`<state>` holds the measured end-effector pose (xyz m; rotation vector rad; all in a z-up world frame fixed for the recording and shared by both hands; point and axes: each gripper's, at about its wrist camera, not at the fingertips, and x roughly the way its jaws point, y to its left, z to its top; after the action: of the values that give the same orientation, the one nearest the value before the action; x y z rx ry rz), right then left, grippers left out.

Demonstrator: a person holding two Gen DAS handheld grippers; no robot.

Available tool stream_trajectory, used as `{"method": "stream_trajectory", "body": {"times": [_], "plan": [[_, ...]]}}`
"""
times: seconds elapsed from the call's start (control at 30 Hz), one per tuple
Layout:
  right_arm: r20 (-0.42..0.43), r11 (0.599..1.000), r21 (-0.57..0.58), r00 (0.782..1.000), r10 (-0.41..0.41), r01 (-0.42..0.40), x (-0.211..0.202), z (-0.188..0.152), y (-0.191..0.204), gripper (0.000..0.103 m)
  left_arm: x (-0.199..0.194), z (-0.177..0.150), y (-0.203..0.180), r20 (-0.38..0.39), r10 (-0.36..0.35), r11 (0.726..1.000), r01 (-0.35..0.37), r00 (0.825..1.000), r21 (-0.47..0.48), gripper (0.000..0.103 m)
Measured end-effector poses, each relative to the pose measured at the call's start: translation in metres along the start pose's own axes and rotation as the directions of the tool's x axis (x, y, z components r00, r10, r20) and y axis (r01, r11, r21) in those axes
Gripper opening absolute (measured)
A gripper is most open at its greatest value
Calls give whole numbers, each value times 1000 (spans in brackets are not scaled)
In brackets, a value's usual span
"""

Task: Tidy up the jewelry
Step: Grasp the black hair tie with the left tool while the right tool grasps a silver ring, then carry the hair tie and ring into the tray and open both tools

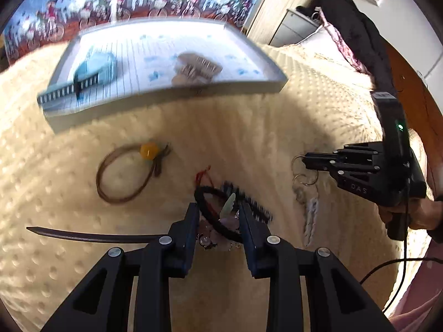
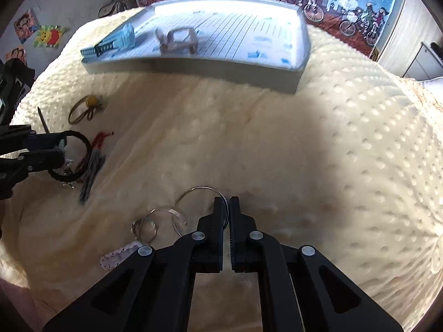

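My left gripper [image 1: 220, 210] is open low over the cream blanket, one finger on each side of a black bracelet [image 1: 207, 207] that lies in a small pile of charms. The right wrist view has that gripper [image 2: 63, 149] at the far left, by the black bracelet [image 2: 85, 144]. My right gripper [image 2: 227, 203] is shut on a thin silver hoop [image 2: 199, 188] linked to smaller rings [image 2: 144, 228] and a pale feather charm [image 2: 119, 257]. From the left wrist view, the right gripper [image 1: 304, 161] pinches the silver hoop [image 1: 296, 163] just above the blanket.
A shallow blue-and-white tray [image 1: 171, 96] [image 2: 193, 65] rests farther back, holding a light blue item [image 1: 95, 67] and a beige piece [image 1: 196, 67]. A brown cord bracelet with a yellow bead [image 1: 149, 150], a red cord [image 1: 202, 173], a striped tassel [image 1: 256, 207] and a dark stick [image 1: 97, 238] lie on the blanket.
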<state>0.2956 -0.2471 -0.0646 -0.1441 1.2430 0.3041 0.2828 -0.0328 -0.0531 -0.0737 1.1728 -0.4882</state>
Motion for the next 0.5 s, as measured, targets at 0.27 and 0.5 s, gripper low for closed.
{"method": "stream_trajectory", "body": {"times": [0.27,0.5], "plan": [[-17,997,40,998,63,-62,2,-5,-5,4,4,-6,15,5,-95,993,95,995,-70,28],[-18,987,105,992,123,-121,9,-6,-17,4,6,-4,30,21,-194,966,194,981,-170,28]]}}
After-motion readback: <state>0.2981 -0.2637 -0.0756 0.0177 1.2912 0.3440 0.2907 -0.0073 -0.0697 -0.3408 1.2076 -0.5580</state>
